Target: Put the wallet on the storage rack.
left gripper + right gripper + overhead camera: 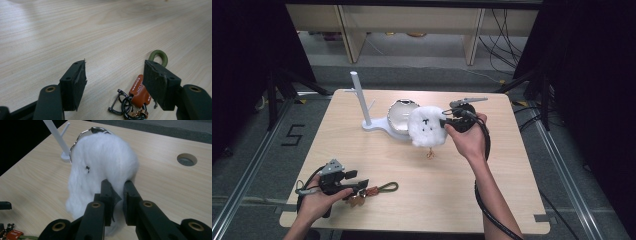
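Note:
A white fluffy plush (426,127) with small black marks hangs above the middle of the table, and a small brown charm (430,153) dangles under it. My right gripper (445,122) is shut on the plush's right side. In the right gripper view the jaws (117,195) pinch the fur (105,162) at its lower edge. Near the front left edge my left gripper (360,184) stands open over a keychain (374,190). In the left gripper view the wide-apart jaws (115,82) bracket an orange leather tag (138,93) with dark rings and a green cord loop (159,56), touching neither.
A white peg stand (361,102) rises at the back left of the wooden table (492,185). A shiny round metal dish (398,116) sits beside its base, partly behind the plush. A round hole (186,159) is cut in the tabletop. Shelving stands beyond the table.

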`<state>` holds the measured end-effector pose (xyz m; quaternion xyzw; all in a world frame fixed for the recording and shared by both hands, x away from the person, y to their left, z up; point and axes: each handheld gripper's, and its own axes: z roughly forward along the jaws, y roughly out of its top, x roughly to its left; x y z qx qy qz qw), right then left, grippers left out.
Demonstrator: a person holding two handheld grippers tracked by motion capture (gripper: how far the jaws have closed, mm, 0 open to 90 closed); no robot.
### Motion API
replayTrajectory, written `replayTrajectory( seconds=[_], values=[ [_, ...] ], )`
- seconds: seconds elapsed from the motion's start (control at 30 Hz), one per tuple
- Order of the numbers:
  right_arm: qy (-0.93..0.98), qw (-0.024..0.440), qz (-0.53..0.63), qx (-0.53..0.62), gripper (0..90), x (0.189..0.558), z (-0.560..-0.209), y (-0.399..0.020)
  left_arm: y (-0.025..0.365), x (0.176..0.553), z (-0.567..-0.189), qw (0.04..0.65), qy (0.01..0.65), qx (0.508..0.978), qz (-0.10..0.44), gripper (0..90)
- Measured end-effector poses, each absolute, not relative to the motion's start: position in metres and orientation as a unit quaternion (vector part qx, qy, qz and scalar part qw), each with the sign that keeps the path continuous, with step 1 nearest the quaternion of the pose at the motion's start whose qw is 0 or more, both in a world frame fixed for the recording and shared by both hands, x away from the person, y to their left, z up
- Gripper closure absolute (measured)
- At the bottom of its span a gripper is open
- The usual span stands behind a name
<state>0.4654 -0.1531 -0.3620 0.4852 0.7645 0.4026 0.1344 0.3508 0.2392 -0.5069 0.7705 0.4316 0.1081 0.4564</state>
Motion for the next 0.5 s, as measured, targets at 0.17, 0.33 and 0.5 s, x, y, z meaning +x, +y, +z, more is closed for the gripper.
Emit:
replayTrajectory(
  seconds=[0.17, 0.33, 0.5],
  values=[
    [0.761, 0.140, 0.408, 0.485, 81.7, 0.467, -0.356, -0.151, 0.239, 0.351, -0.506, 0.455, 0.433, 0.771, 0.106, 34.7],
    [0.757, 0.146, 0.416, 0.483, 81.7, 0.472, -0.351, -0.147, 0.240, 0.351, -0.506, 0.458, 0.430, 0.770, 0.109, 34.7],
    [0.759, 0.145, 0.417, 0.478, 81.6, 0.476, -0.349, -0.145, 0.240, 0.351, -0.506, 0.459, 0.431, 0.770, 0.110, 34.7]
  ],
)
